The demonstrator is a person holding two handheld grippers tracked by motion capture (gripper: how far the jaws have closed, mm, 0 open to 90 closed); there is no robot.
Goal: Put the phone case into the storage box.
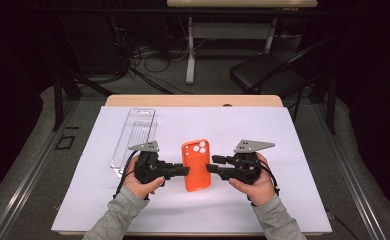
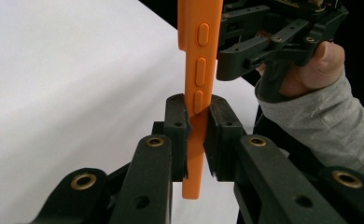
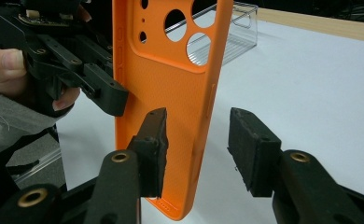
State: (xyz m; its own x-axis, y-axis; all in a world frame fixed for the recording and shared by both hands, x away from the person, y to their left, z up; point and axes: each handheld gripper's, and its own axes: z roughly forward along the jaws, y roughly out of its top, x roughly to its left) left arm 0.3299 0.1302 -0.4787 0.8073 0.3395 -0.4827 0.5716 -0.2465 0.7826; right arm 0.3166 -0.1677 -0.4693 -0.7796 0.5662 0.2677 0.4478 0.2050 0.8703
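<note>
While the left gripper (image 2: 196, 128) pinches the orange phone case's (image 1: 196, 164) left edge, the right gripper's (image 3: 196, 149) parted jaws straddle its right edge, pads not pressing.

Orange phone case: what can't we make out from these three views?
- Orange phone case: its underside is turned away in the high view.
- Its top end is cut off by the upper edge in the left gripper view.
- Left gripper: the pinched strip of case edge hides behind its pads.
- Right gripper: open; its near jaw covers part of the case.
- Clear plastic box: contents unreadable through glare.
</note>
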